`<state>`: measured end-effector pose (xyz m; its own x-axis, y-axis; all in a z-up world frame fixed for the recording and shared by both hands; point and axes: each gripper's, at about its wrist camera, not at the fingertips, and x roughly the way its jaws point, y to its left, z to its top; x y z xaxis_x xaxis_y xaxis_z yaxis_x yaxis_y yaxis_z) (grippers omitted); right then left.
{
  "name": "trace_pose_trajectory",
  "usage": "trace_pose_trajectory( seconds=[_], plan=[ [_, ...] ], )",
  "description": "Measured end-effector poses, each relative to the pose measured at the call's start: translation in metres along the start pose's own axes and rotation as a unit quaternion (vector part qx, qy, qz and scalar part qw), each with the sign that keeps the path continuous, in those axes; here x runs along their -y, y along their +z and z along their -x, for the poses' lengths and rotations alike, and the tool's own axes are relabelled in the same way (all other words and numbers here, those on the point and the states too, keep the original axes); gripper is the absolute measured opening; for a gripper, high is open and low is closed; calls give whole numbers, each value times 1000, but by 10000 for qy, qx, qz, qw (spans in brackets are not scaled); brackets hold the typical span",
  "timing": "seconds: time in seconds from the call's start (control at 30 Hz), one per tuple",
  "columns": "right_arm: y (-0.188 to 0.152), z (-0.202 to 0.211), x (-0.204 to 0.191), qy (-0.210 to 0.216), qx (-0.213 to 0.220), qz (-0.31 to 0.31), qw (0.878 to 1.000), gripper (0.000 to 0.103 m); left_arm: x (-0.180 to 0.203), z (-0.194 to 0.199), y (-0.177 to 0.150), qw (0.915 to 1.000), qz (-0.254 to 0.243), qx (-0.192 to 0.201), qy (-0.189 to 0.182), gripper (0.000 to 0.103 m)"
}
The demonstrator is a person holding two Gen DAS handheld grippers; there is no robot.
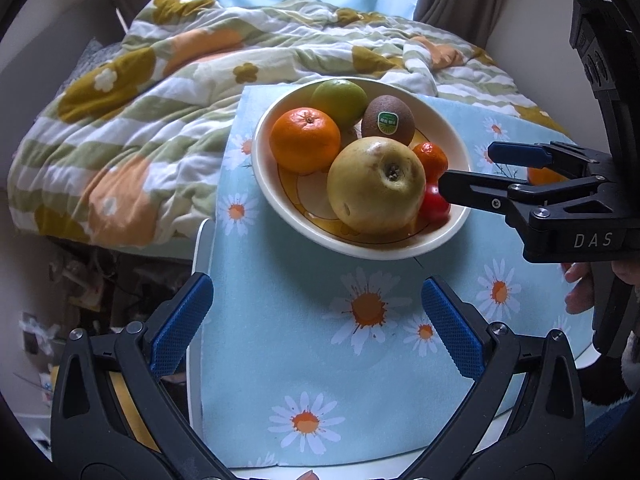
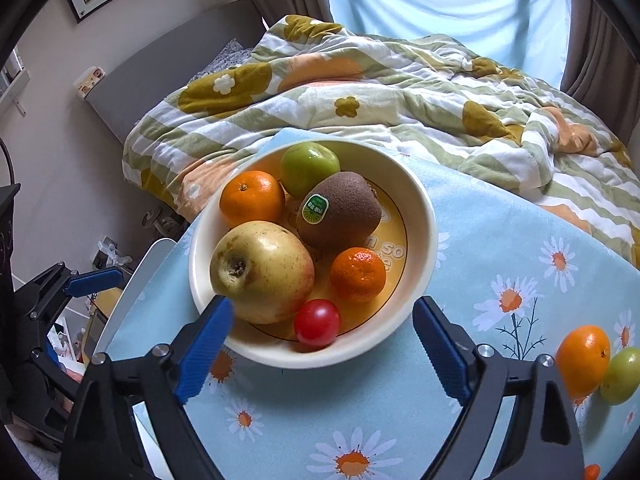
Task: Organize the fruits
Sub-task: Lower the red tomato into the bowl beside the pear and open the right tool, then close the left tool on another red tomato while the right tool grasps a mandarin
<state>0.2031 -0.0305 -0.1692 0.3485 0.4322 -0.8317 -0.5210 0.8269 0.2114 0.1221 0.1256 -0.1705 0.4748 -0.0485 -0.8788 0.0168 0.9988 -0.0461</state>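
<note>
Fruits sit in a cream bowl point(image 2: 424, 216) on my table's daisy-print cloth point(image 2: 500, 248). My right hand-held gripper point(image 2: 322, 344) is released, jaws spread at the bowl's near rim, gripping nothing; the cherry tomato point(image 2: 317, 323) lies just beyond. My left hand-held gripper point(image 1: 316, 320) is likewise released over bare cloth. Behind the tomato: yellow apple point(image 2: 264, 270), small mandarin point(image 2: 358, 275), kiwi point(image 2: 340, 211), orange point(image 2: 252, 199), green apple point(image 2: 309, 168). A loose orange point(image 2: 583, 360) touches a green fruit point(image 2: 622, 376) at right. Farthest is the quilted bed point(image 2: 400, 92).
</note>
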Motion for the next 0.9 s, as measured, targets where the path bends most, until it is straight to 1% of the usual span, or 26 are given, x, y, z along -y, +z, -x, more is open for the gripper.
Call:
trace_pose_trajectory(
  seconds=[0.1,0.17,0.27,0.37,0.5,0.57,0.63,0.8,0.9],
  plan=[
    [-1,3,-1,-101,51,27,9999,92,-1,2,1,10000,-45,11,11,103],
    [-2,5,-1,-172,75,1,9998,102,-1,5,2,10000,-89,37,14,103],
    [-3,10,0,-227,143,-88,9996,102,1,11,5,9997,-212,98,48,103],
    [-3,17,3,-180,77,-237,9995,102,4,16,8,9993,-338,157,101,103],
    [-2,35,3,-315,103,-365,9988,102,8,26,14,9987,-451,218,96,103],
    [-3,47,4,-430,127,-454,9980,102,13,30,17,9976,-612,294,157,103],
    [-5,58,6,-460,176,-550,9973,102,20,35,22,9960,-791,391,158,103],
    [-12,85,13,-857,300,-785,9928,102,39,40,37,9927,-1079,531,-113,103],
    [-17,104,22,-1144,383,-983,9878,102,54,42,45,9900,-1261,577,-248,103]
  ],
)
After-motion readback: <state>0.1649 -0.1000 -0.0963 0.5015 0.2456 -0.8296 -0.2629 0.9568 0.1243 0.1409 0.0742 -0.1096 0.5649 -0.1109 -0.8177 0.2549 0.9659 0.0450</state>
